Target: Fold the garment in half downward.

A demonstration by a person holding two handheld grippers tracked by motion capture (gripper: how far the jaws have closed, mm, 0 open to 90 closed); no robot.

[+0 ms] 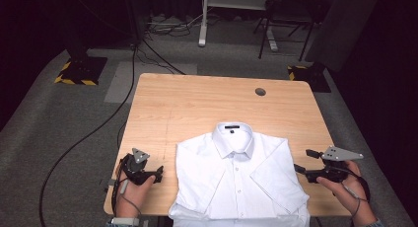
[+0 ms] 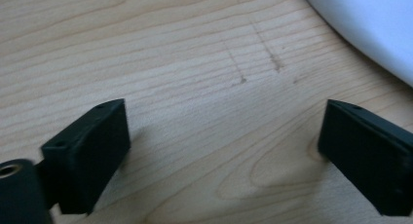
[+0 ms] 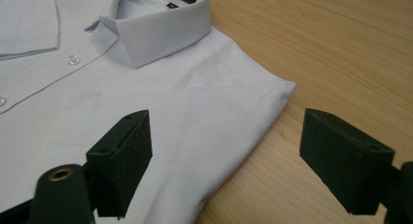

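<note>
A white shirt (image 1: 240, 175) lies buttoned and face up on the near half of the wooden worktop (image 1: 197, 101), collar toward the far side, both short sleeves folded in over the front; its hem hangs over the near edge. The left tool (image 1: 158, 171) rests on the worktop just left of the shirt, jaws wide apart with bare wood between them (a corner of white cloth shows beyond them). The right tool (image 1: 299, 169) sits at the shirt's right edge, jaws spread wide and gripping nothing, one jaw over the cloth, the other over wood. A round hole (image 1: 260, 92) marks the far right of the worktop.
</note>
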